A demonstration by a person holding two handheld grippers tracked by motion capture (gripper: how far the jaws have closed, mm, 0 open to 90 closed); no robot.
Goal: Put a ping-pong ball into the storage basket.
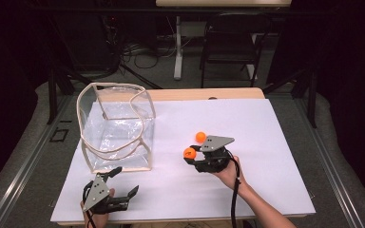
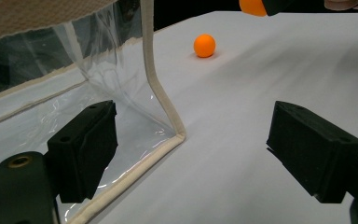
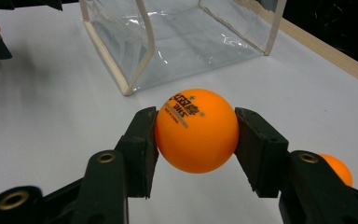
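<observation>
- The left gripper (image 1: 122,183) is sitting at the near left edge of the white table (image 1: 266,156), its jaws spread wide with nothing between them, pointing at the near corner of the clear bag (image 1: 116,128).
- The right gripper (image 1: 190,155) is hovering at mid-table, its jaws clamping an orange ball (image 3: 196,130) with dark print on its shell; the person's right hand (image 1: 227,172) is holding it from behind.
- A second orange ball (image 1: 200,137) is lying on the table just beyond the right gripper, apart from the bag.
- The clear bag, trimmed in cream, is standing open-topped on the left half of the table.
</observation>
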